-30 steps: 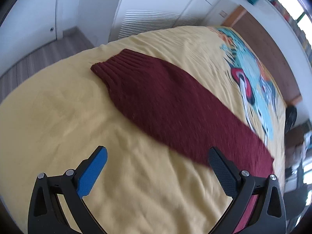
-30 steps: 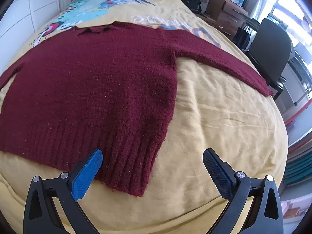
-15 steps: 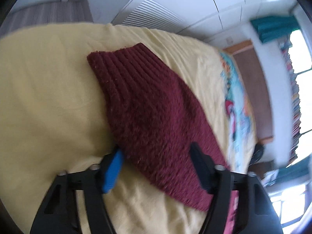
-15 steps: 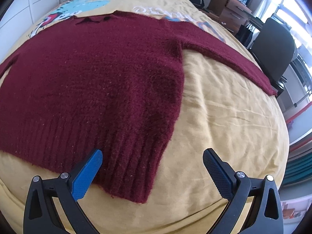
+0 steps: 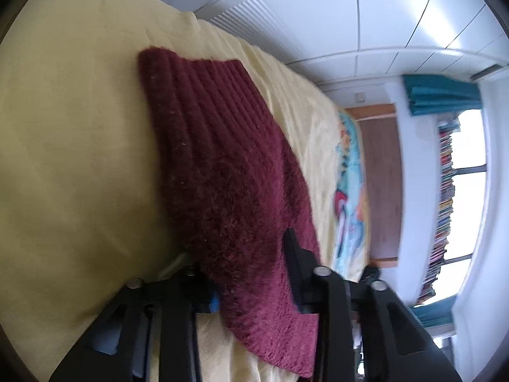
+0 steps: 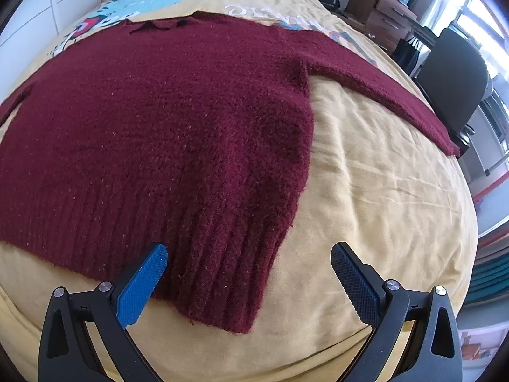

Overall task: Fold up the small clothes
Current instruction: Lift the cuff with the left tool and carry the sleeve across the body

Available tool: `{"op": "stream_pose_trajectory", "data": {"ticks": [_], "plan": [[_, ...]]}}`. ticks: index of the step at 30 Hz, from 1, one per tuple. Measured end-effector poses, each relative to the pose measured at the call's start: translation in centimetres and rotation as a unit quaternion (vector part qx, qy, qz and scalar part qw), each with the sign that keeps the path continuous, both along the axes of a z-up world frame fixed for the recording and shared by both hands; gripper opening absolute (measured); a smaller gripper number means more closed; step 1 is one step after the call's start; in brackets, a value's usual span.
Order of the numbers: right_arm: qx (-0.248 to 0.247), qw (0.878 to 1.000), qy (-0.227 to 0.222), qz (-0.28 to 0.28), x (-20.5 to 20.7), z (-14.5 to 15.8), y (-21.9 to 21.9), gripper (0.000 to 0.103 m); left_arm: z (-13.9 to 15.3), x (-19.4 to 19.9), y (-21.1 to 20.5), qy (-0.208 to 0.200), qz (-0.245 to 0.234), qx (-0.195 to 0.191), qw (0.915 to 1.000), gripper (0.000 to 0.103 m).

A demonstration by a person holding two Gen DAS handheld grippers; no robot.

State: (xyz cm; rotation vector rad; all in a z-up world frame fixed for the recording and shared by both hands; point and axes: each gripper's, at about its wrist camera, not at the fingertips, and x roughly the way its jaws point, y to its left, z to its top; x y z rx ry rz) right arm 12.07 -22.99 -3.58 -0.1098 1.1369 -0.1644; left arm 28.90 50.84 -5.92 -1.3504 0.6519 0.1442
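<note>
Yellow bedding with a cartoon print covers a bed in a white-walled bedroom, and a dark red fuzzy knitted sweater lies spread flat across it, front down or up I cannot tell, with 1 sleeve stretched out toward an office chair.

In the left wrist view the other sleeve runs away from the camera, ribbed cuff at the far end. The left gripper has its 2 jaws on either side of this sleeve, close in against the knit; whether they have fully clamped it I cannot tell.

The right gripper hovers with jaws spread wide over the ribbed hem corner, touching nothing.

This looks like the very 1st step: taking hold of the sleeve so it can be folded inward across the body. The next move likely calls for a firm pinch through the sleeve's thick layers, then a lift and carry across the torso, while the right tool grips or steadies the hem.
</note>
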Motion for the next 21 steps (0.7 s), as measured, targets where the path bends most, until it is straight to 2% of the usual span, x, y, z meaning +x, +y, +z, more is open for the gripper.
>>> {"op": "stream_pose_trajectory", "data": {"ticks": [2, 11, 21], "plan": [[0.004, 1.0, -0.005, -0.003, -0.2, 0.2, -0.3, 0.103, 0.4, 0.9, -0.5, 0.02, -0.005, 0.016, 0.9997, 0.013], [0.019, 1.0, -0.018, -0.016, -0.8, 0.4, -1.7, 0.103, 4.0, 3.0, -3.5, 0.04, -0.019, 0.059, 0.9973, 0.01], [0.04, 0.997, -0.04, -0.057, -2.6, 0.9, -6.2, 0.103, 8.4, 6.7, -10.0, 0.058, -0.068, 0.1, 0.991, 0.01]]}}
